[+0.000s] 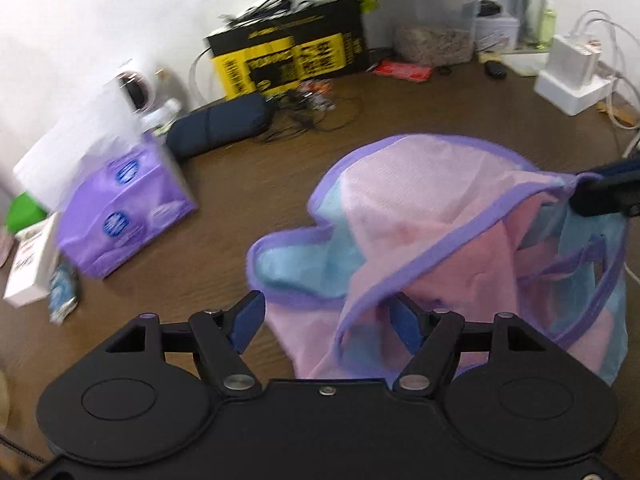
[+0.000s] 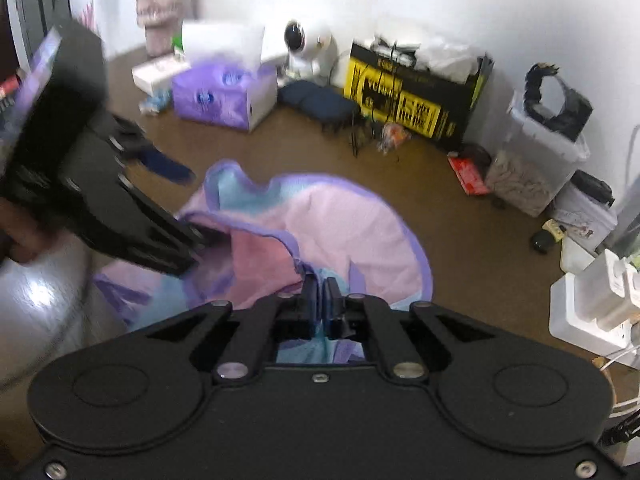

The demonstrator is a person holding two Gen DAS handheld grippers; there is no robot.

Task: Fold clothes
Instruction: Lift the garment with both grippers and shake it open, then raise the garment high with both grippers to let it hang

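Observation:
A small garment in pink and light blue with purple trim lies bunched on the brown table. My left gripper is open over its near edge. Cloth sits between the blue pads without being pinched, and the purple hem drapes over the right finger. At the far right of the left wrist view, my right gripper holds a raised corner of the garment. In the right wrist view my right gripper is shut on the garment at its purple and blue edge. My left gripper reaches in from the left, held by a hand.
Along the back wall stand a purple tissue box, a dark blue pouch, a yellow and black box, tangled cables and a clear plastic container. A white charger block sits at the right, and a white camera by the tissue box.

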